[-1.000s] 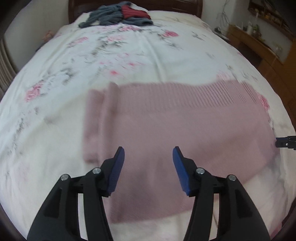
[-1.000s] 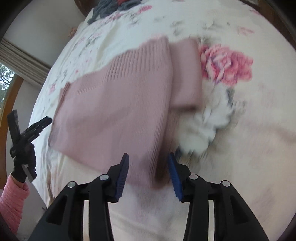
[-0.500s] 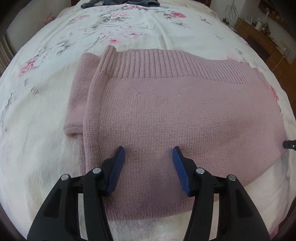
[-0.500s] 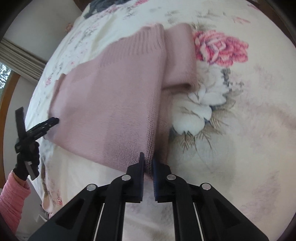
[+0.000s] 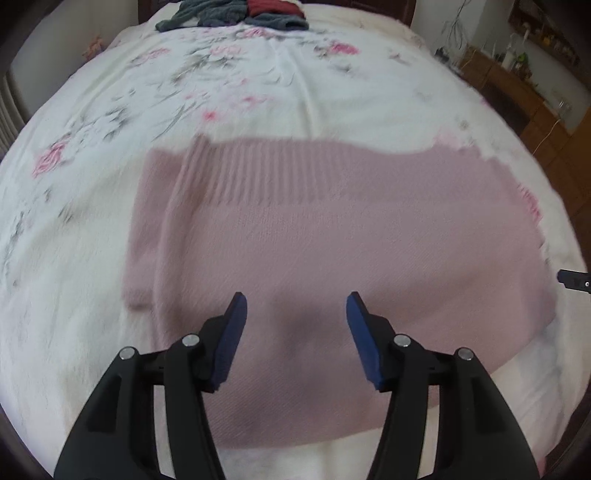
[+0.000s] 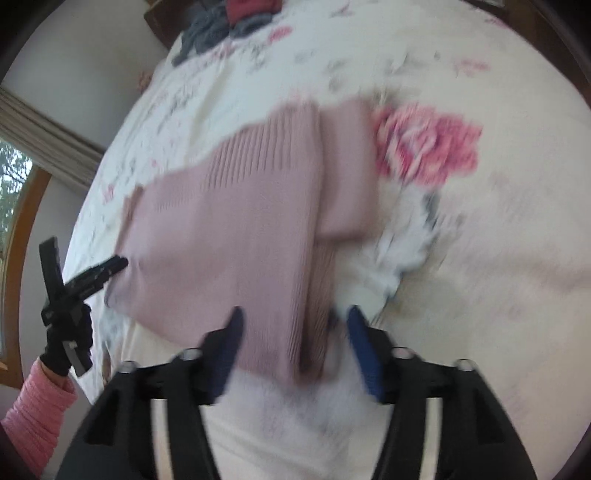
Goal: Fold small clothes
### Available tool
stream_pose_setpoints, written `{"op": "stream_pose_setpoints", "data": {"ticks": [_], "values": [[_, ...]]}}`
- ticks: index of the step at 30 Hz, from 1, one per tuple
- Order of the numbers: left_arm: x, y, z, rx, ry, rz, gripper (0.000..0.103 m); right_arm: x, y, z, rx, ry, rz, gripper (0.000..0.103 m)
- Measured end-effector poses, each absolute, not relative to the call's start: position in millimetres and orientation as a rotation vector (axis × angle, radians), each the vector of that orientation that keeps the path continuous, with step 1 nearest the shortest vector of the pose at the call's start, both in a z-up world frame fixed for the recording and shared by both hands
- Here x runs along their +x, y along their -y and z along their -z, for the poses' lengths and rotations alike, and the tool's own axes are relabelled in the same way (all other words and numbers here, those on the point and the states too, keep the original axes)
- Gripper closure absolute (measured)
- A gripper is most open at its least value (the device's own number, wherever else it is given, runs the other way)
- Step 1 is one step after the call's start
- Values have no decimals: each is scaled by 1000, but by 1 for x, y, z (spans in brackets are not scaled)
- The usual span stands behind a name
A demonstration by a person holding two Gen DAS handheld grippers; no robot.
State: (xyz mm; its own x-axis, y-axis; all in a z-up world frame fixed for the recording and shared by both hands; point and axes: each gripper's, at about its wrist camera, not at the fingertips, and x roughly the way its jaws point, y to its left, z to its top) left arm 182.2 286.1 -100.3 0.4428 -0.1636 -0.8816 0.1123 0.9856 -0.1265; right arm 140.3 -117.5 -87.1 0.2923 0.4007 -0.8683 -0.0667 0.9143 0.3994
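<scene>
While both views are softened by motion blur, the bed (image 5: 295, 96) fills most of each, covered by a white spread printed with pink roses and grey-green leaves. On its near half lies the pink knit sweater (image 5: 332, 258), folded into a broad rectangle with a ribbed band along its far edge at 12 o'clock and a narrower folded layer showing along its 9 o'clock side in the left wrist view. In the right wrist view the same sweater (image 6: 229, 240) runs from about 9 o'clock toward the centre, with a folded flap at its 2 o'clock corner just beside a large pink rose (image 6: 428, 147) in the print.

At 12 o'clock, at the head of the bed, sits a heap of grey and dark red clothes (image 5: 236, 14), well apart from the sweater. A wooden cabinet (image 5: 517, 88) stands at 2 o'clock beyond the bed.

At 6 o'clock the left gripper (image 5: 295, 310) hangs over the sweater's near part with its blue-padded jaws spread wide, released and grasping nothing. The right gripper (image 6: 293, 321) is likewise spread apart, its jaws straddling the sweater's near edge without clamping it. A gloved hand (image 6: 68, 339) with a pink sleeve holds the left gripper at 8 o'clock in the right wrist view.
</scene>
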Motion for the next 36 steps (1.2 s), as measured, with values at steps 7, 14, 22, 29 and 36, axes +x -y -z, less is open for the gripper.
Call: {"op": "stream_pose_setpoints", "data": {"ticks": [7,14,22,29,36], "values": [[217,-256,101,-102,-1091,202,46,192,145,106,439,-1275,-344,31],[231,-244,123,-112,-1131,199,46,213,142,137,460,-1319,-383,28],[235,-246,131,-120,-1142,205,45,223,129,141,423,-1285,-402,46],[233,-246,133,-121,-1140,207,44,226,122,144,398,-1281,-381,70],[233,-246,134,-118,-1140,209,43,225,124,146,409,-1287,-352,72]]}}
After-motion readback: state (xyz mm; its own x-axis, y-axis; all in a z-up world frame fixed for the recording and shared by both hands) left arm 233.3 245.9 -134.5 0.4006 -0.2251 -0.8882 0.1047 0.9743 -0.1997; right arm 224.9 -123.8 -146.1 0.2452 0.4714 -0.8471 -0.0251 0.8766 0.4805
